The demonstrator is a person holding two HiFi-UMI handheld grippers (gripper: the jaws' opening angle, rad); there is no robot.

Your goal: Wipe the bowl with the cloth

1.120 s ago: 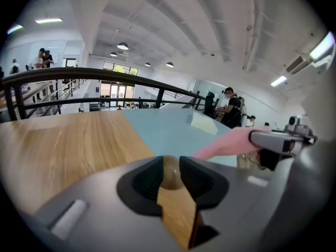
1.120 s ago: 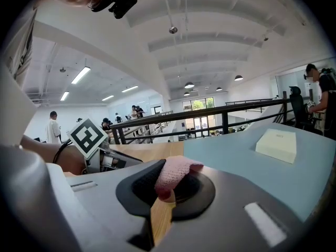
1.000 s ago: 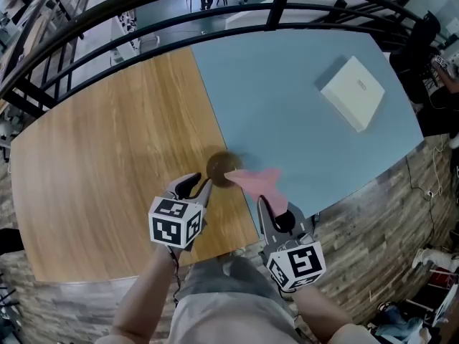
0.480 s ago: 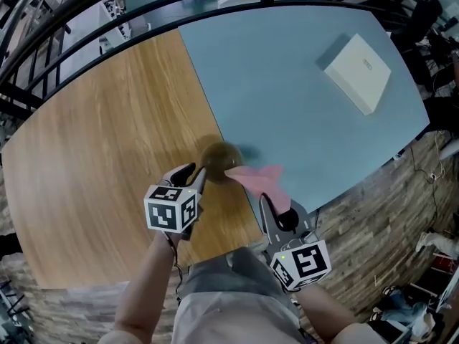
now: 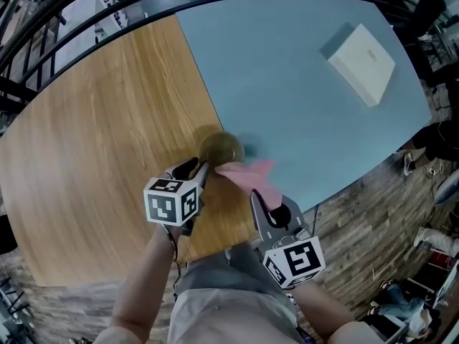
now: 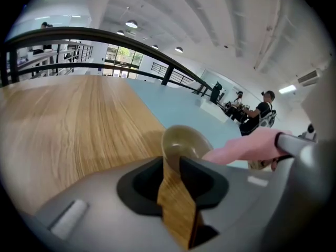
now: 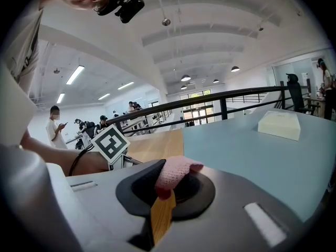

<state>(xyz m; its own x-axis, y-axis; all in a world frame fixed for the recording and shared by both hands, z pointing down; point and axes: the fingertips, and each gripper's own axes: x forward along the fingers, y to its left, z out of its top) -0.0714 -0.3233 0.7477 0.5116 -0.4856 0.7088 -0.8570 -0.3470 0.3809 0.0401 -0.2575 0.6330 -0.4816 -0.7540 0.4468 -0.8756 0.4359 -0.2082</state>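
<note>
A small olive-brown bowl (image 5: 221, 149) sits over the seam where the wood meets the blue table top. My left gripper (image 5: 200, 168) is shut on its near rim; in the left gripper view the bowl (image 6: 184, 139) stands just past the jaws of the left gripper (image 6: 172, 160). My right gripper (image 5: 259, 196) is shut on a pink cloth (image 5: 249, 175), whose free end reaches to the bowl's near right side. The right gripper view shows the cloth (image 7: 176, 172) bunched in the right gripper (image 7: 169, 187). I cannot tell whether the bowl rests on the table.
The table is half wood (image 5: 93, 127), half blue (image 5: 287, 84). A white box (image 5: 362, 64) lies at the far right on the blue part. A black railing (image 5: 64, 27) runs behind the table. The table's near edge is close to the person's body.
Both grippers keep their hold. The left gripper with the bowl and the cloth's tip have come slightly closer together; the head view has shifted a little.
</note>
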